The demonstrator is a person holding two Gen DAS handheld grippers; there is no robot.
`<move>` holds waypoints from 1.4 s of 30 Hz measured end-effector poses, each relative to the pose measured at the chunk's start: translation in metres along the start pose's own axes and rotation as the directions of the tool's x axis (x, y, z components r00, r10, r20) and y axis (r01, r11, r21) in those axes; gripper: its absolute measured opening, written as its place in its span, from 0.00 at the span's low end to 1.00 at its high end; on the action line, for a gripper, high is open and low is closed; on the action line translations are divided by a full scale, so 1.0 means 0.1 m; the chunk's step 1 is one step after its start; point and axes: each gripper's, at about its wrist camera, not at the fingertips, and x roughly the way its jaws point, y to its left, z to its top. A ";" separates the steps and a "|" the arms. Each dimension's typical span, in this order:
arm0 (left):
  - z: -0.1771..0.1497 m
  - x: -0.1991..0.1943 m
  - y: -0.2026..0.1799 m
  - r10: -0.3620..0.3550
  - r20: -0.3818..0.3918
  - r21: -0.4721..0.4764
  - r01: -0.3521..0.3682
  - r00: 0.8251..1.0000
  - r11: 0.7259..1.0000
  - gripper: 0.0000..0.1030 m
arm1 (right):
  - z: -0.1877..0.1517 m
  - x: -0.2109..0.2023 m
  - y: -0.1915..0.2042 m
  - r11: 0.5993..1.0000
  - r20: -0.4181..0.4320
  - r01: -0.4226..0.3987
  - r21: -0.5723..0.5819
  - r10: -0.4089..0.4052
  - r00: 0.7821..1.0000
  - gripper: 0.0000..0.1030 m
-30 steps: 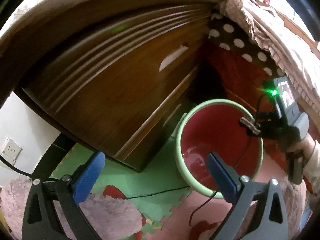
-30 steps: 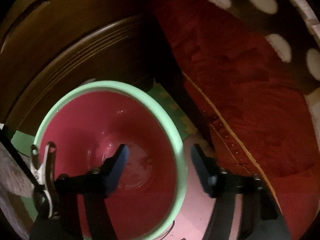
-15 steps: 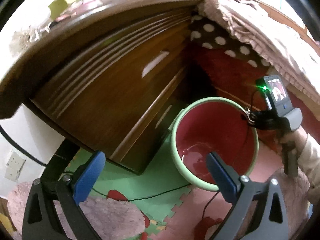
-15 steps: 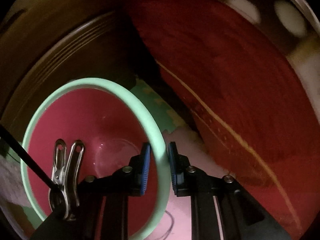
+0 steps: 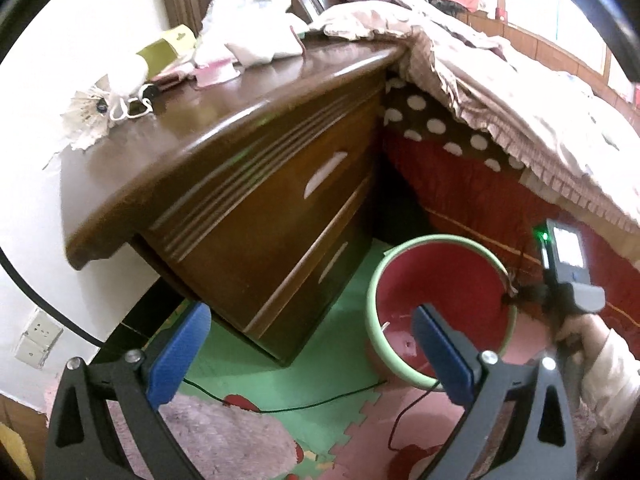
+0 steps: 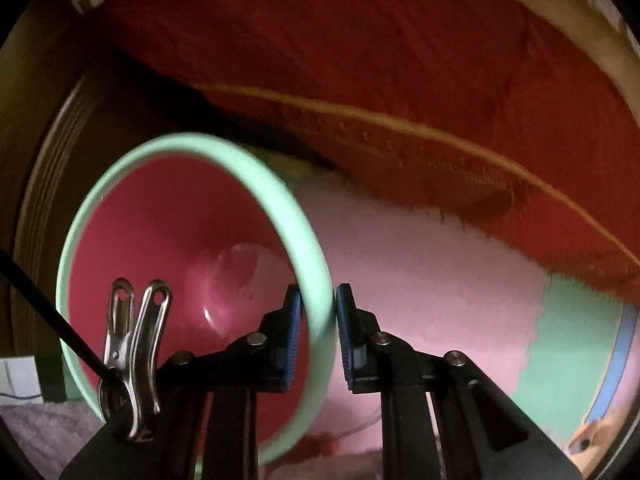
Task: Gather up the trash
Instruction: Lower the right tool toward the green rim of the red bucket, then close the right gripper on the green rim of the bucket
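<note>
Right gripper [image 6: 315, 334] is clamped on the pale-green rim of the round red plastic bin [image 6: 192, 240], likely to drag it closer for trash. Left gripper [image 5: 308, 356] hangs wide open, holding nothing, with the bin at its two o'clock beside the dark wooden nightstand [image 5: 248, 184].

Red bin [image 5: 440, 280] with pale green rim, open-topped, stood on foam floor mat [image 5: 340, 368] beside nightstand's front corner; rim pinched on the bed side.
</note>
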 end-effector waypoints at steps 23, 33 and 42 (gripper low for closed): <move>-0.22 0.25 -0.08 -0.035 -0.107 0.007 0.036 0.994 0.999 1.00 | 0.34 -0.22 1.56 0.540 0.146 0.108 -0.835 0.027 0.989 0.69; -0.21 0.26 -0.12 -0.028 -0.108 0.027 0.031 0.994 0.999 1.00 | 0.49 0.18 1.61 0.556 0.077 0.091 -0.826 -0.049 0.996 0.28; -0.18 0.13 -0.06 -0.030 -0.069 0.015 0.032 0.997 0.999 1.00 | 0.59 0.07 1.07 0.831 0.028 0.083 -0.550 -0.082 0.996 0.26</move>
